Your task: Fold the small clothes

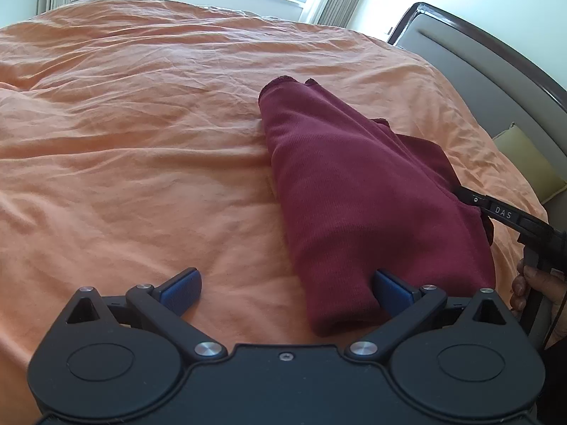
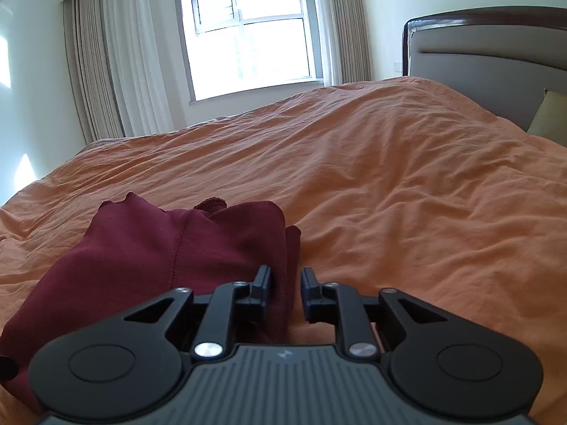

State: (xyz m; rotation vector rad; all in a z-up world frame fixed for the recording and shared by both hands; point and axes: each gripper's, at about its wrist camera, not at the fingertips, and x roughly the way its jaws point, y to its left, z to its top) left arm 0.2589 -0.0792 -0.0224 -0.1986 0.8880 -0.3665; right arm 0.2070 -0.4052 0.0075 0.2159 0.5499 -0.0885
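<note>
From the left wrist view, the left hand-held gripper [image 1: 285, 292] is spread wide, low over the orange bedspread [image 1: 134, 134]. A maroon garment [image 1: 354, 194] lies folded into a long strip on the bed, running away from the camera toward the headboard [image 1: 496, 56]. Its near end reaches into the gap between the blue pads, close against the right-hand pad [image 1: 391, 292], while the left-hand pad [image 1: 180, 292] stands clear of it over bare bedspread. Neither pad presses the cloth. At the garment's far right edge the right hand-held gripper [image 1: 464, 194] comes in from the side, its black finger marked "DAS" at the edge of the fabric; a hand [image 1: 528, 290] holds its handle at the frame's right border. A yellow-green pillow [image 1: 528, 163] sits by the headboard.

From the right wrist view, the right hand-held gripper [image 2: 286, 278] has its jaws partly apart. The maroon garment [image 2: 141, 255] lies ahead and to the left on the bedspread [image 2: 389, 194], with a stitched seam running down its top. Its right-hand folded edge passes between the two fingers, just beside the left one [image 2: 264, 278]; the right finger [image 2: 308, 279] stands apart from the cloth. A window [image 2: 248, 35] and curtains [image 2: 106, 63] are beyond the bed.
</note>
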